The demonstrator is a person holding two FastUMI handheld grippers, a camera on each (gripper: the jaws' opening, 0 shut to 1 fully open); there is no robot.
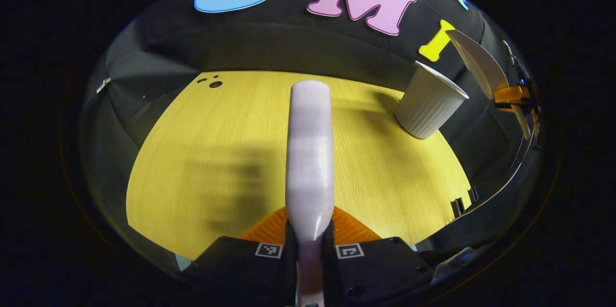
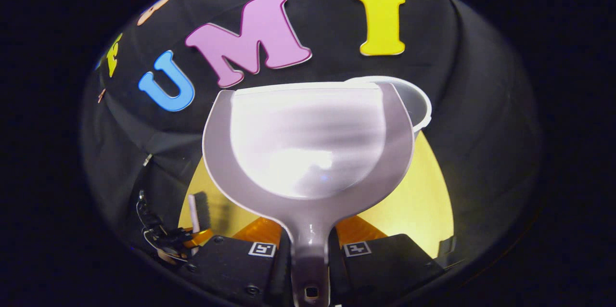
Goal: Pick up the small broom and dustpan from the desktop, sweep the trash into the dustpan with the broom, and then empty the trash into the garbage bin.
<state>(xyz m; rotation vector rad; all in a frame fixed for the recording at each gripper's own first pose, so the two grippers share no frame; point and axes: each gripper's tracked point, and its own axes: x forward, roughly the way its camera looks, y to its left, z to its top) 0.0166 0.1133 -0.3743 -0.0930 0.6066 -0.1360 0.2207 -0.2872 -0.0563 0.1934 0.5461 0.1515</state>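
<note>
In the left gripper view, the left claw (image 1: pixel 309 248) is sitting at 6 o'clock, its two fingers pressing on the broom (image 1: pixel 309 153) handle. In the right gripper view, the right claw (image 2: pixel 309 249) is at 6 o'clock, clamping the dustpan (image 2: pixel 308 143) handle between both fingers. The other claw is showing at 8 o'clock there.

The pale lilac plastic broom (image 1: pixel 309 153) and the matching plastic dustpan (image 2: pixel 308 143) look glossy; the yellow wood-grain desktop (image 1: pixel 192 162) looks matt; the white bin (image 1: pixel 428 105) has a ribbed wall.
</note>
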